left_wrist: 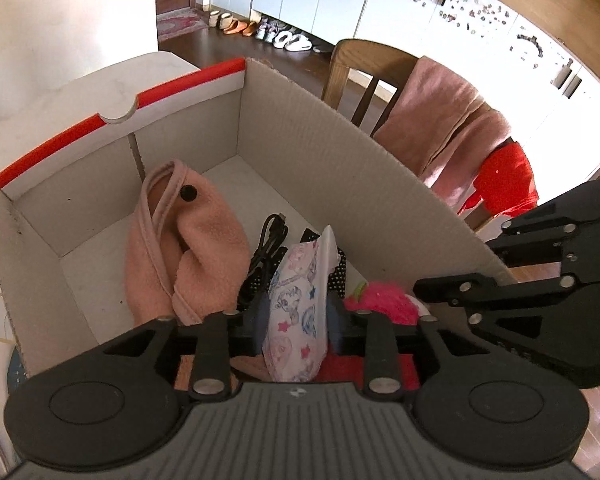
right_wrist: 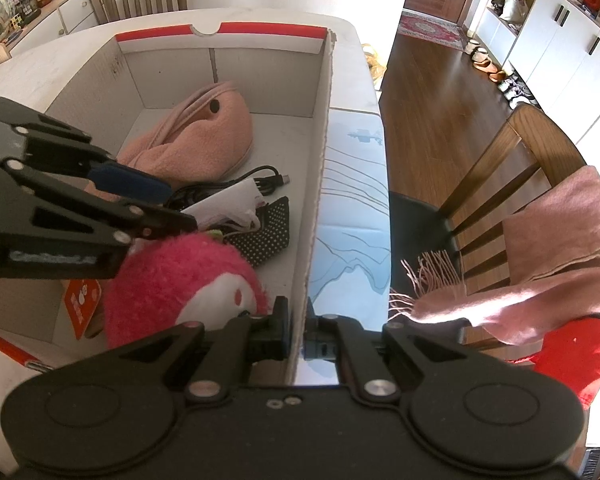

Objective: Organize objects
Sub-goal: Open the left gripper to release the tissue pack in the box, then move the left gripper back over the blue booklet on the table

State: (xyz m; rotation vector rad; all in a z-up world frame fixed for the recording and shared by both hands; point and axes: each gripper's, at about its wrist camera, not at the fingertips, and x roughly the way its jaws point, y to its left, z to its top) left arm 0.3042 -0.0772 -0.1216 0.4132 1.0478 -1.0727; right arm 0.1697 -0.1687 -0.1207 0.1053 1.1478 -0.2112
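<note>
Pouch (left_wrist: 296,312) sits between the left tongs (left_wrist: 294,320), jaws apart, over the box (left_wrist: 300,128). It may tip onto the cable (left_wrist: 266,240). Right tongs (right_wrist: 298,332) pinch the box wall; a slip lets the box slide.

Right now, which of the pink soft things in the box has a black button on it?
The pale pink fleece pouch at the far end of the cardboard box; its flap carries a round black button. The hot-pink plush toy is shaggy and buttonless.
</note>
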